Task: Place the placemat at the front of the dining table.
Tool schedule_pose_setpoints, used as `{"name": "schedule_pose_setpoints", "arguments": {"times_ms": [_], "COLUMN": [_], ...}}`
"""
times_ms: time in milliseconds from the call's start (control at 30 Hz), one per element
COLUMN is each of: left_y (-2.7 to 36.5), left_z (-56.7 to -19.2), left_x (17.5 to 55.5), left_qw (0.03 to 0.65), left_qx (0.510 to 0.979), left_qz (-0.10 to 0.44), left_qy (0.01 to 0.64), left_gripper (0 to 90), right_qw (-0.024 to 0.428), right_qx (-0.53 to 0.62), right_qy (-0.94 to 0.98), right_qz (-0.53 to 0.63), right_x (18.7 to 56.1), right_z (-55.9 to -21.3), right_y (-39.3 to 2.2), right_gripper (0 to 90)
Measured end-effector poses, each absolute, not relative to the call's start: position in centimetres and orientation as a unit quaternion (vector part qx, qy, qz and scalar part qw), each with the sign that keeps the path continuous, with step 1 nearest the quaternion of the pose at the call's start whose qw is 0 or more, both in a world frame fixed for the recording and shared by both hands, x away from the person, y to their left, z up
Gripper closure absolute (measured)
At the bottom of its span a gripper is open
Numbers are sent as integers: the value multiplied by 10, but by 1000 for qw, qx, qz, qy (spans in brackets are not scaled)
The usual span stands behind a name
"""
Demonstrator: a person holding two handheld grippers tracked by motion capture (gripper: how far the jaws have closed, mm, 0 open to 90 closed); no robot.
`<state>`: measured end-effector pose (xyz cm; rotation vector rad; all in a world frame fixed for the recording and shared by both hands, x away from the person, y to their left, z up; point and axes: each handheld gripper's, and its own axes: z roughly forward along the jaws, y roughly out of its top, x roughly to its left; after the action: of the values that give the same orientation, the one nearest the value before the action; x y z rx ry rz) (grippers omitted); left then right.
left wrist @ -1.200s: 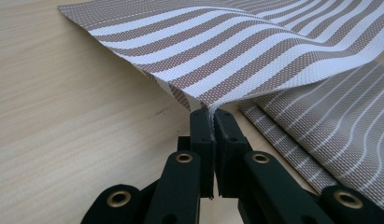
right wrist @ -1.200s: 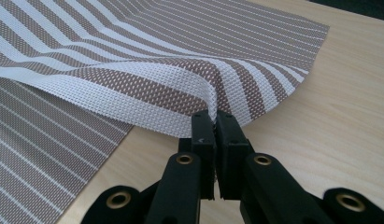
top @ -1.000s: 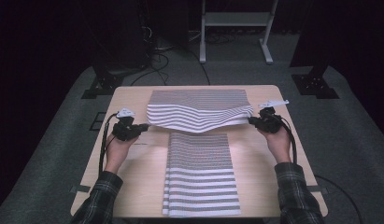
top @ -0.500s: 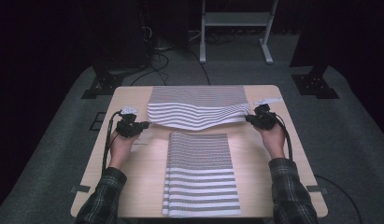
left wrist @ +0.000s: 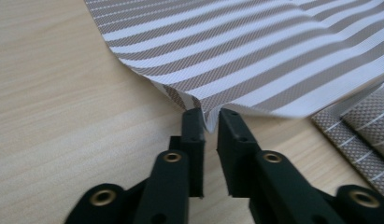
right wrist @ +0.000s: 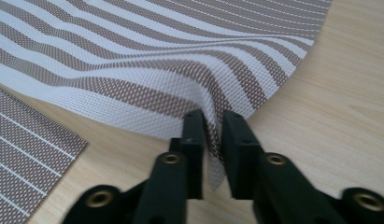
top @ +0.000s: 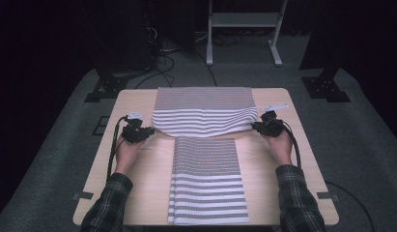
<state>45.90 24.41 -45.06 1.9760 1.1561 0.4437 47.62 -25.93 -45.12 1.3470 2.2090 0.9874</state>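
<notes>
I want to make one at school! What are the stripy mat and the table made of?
The grey-and-white striped woven mat looks like coarse woven plastic or vinyl mesh: the weave shows tiny open holes, and it bends stiffly rather than flopping. The pale rectangular table looks like wood or wood-look laminate, matte, with fine straight grain lines.

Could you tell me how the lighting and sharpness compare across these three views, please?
High view: the table is lit while the surrounding room stays nearly black, and the picture is soft and grainy. Left gripper view: bright, even light, the striped mat crisp at its weave, the left claw slightly soft. Right gripper view: equally bright, the mat sharp, a soft shadow beneath its lifted edge.
</notes>
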Motion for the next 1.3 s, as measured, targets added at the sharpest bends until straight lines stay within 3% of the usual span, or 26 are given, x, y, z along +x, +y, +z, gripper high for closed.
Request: {"name": "schedule_pose_setpoints", "arguments": {"times_ms": [133, 167, 233, 267, 300, 333, 667, 900, 1033, 1167, 1300], "left_y": [246, 246, 245, 245, 242, 242, 232, 231, 229, 229, 230], "left_z": [-442, -437, -435, -435, -437, -437, -461, -471, -473, -473, -470], "left_x": [455, 454, 455, 455, 458, 458, 469, 470, 468, 468, 470], "left_qw": [414, 419, 411, 411, 406, 406, 373, 352, 349, 351, 353], "left_qx": [770, 766, 770, 770, 772, 772, 784, 793, 794, 795, 794], "left_qz": [184, 190, 189, 189, 188, 188, 181, 187, 202, 198, 186], "left_qy": [450, 448, 449, 449, 452, 452, 462, 461, 455, 454, 458], "left_gripper": [686, 678, 729, 756, 779, 791, 796, 723, 614, 589, 471], "right_qw": [188, 190, 191, 191, 190, 189, 183, 194, 209, 200, 187], "right_qx": [476, 478, 481, 481, 485, 486, 482, 478, 474, 482, 500], "right_qy": [777, 768, 765, 765, 766, 767, 786, 790, 791, 786, 778], "right_qz": [367, 381, 383, 383, 377, 373, 341, 331, 324, 331, 332], "right_x": [474, 472, 471, 471, 471, 472, 477, 475, 473, 473, 475], "right_z": [-448, -445, -444, -444, -445, -447, -464, -474, -474, -474, -472], "right_y": [-263, -266, -267, -267, -267, -267, -255, -252, -252, -256, -259], "right_gripper": [661, 668, 780, 780, 865, 888, 899, 896, 791, 760, 613]}}
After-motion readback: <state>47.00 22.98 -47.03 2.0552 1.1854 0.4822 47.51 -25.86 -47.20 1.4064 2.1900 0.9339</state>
